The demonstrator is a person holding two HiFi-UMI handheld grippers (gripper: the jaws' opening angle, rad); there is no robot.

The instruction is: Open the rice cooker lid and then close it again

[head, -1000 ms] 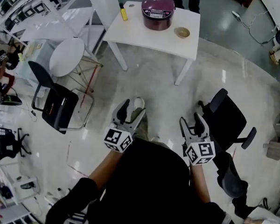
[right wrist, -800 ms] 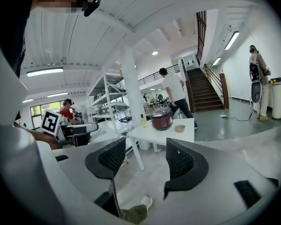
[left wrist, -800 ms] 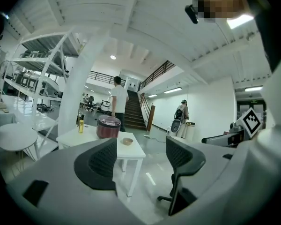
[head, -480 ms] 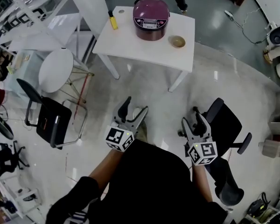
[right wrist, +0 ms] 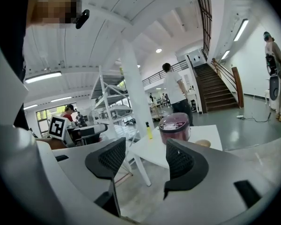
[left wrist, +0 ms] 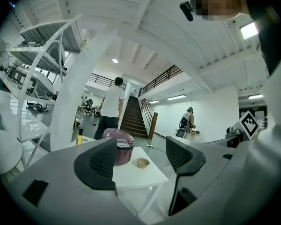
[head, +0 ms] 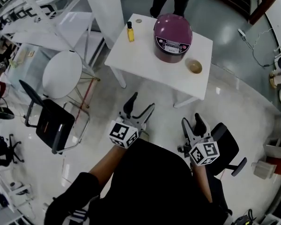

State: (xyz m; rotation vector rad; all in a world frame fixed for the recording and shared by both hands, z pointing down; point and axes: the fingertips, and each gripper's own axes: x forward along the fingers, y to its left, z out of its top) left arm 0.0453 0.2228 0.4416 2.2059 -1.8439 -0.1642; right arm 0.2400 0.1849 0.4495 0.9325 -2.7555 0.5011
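Jaws on both tools stand apart, nothing between them. The left tool (head: 140,105) and right tool (head: 192,123) are held low, well short of the rice cooker (head: 173,31). Within the last second its white bench (head: 145,62) has drawn nearer, so the person is probably walking up. The lid is down and untouched. A bowl (head: 194,66) sits right of the cooker and a yellow bottle (head: 130,32) left of it.

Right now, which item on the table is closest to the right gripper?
The small tan bowl near the table's right edge; the rice cooker and yellow bottle stand farther off.
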